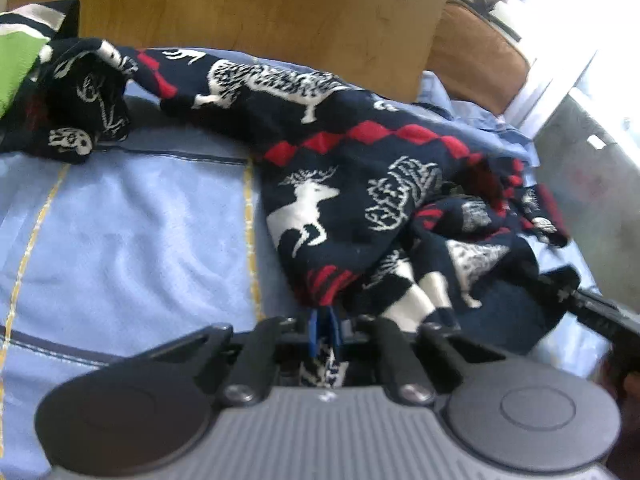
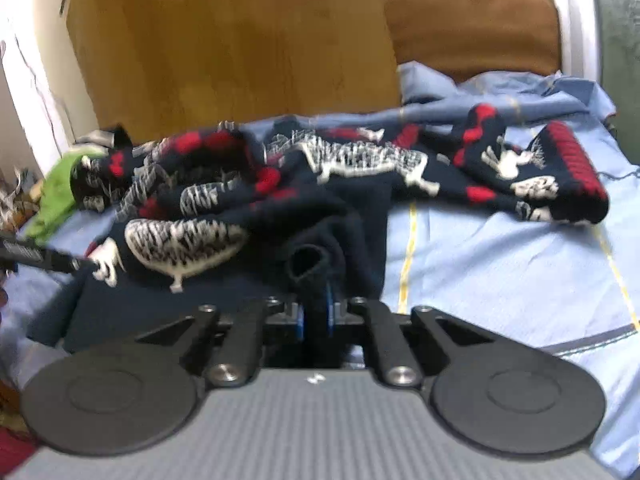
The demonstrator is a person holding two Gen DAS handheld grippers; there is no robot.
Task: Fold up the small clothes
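Observation:
A navy knitted sweater (image 1: 352,184) with white reindeer and red diamonds lies crumpled on a light blue bed sheet (image 1: 132,232). One sleeve (image 1: 92,92) stretches to the far left. My left gripper (image 1: 324,330) is shut, its blue pads pinching the sweater's near edge, and patterned fabric shows between them. In the right wrist view the same sweater (image 2: 360,160) lies bunched across the bed. My right gripper (image 2: 316,316) is shut on a dark navy fold of it. The left gripper's (image 2: 44,258) tip reaches in from the left edge.
A wooden headboard (image 2: 232,48) stands behind the bed, with a brown cushioned panel (image 2: 472,24) to its right. A green cloth (image 2: 56,200) lies at the far left near the sleeve. The sheet (image 2: 500,272) has yellow stripes.

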